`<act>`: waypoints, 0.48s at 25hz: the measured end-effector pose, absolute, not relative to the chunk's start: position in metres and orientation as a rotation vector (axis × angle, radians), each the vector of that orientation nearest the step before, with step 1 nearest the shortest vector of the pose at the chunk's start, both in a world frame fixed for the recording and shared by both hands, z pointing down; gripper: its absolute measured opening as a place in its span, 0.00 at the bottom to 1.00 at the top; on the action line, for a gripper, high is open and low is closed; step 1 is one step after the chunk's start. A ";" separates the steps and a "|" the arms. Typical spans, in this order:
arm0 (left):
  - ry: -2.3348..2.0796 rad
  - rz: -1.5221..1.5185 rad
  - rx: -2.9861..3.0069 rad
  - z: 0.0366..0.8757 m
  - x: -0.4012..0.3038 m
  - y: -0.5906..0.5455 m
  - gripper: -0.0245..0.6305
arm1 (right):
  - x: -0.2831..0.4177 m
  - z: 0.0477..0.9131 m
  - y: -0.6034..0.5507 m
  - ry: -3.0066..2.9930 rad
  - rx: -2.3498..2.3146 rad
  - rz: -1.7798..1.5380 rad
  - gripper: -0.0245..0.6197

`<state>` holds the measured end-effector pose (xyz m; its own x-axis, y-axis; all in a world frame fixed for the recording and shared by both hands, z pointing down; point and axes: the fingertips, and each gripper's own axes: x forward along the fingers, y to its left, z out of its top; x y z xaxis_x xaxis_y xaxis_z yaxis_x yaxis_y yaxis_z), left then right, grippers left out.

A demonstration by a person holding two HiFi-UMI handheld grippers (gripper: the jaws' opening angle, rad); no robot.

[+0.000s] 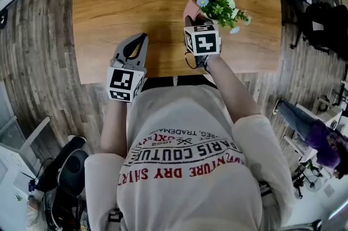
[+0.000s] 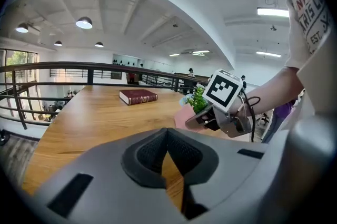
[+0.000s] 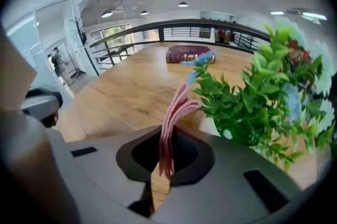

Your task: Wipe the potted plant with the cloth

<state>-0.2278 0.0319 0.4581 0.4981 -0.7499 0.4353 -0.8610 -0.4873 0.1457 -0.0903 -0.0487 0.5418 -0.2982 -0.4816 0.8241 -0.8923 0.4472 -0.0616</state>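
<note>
A small potted plant [image 1: 224,11] with green leaves and pale blue and white flowers stands near the front right of the wooden table [image 1: 136,1]. My right gripper [image 1: 191,22] is shut on a folded pink cloth [image 3: 174,117], whose upper end stands just left of the plant [image 3: 263,101]; whether it touches the leaves I cannot tell. The cloth [image 1: 190,8] shows pink beside the plant in the head view. My left gripper [image 1: 142,39] is shut with nothing in it, over the table's front edge, well left of the plant. The left gripper view shows the plant [image 2: 197,99] behind the right gripper.
A dark red book [image 2: 138,96] lies at the far end of the table. A black railing [image 2: 79,67] runs behind the table. Wood floor surrounds it, with bags [image 1: 65,181] and other items beside the person.
</note>
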 end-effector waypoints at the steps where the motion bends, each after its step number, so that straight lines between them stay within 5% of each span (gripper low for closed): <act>1: -1.339 0.461 2.407 0.460 -0.227 0.032 0.06 | -0.088 0.544 -0.049 -1.929 1.184 0.741 0.09; 12: -1.273 0.515 2.445 0.466 -0.213 0.036 0.06 | -0.067 0.555 -0.041 -1.864 1.315 1.030 0.09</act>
<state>-0.2130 0.0355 0.4658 0.5343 -0.7084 0.4612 -0.8299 -0.5434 0.1267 -0.0669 -0.0411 0.5548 -0.3053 -0.4599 0.8338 -0.9507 0.1971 -0.2394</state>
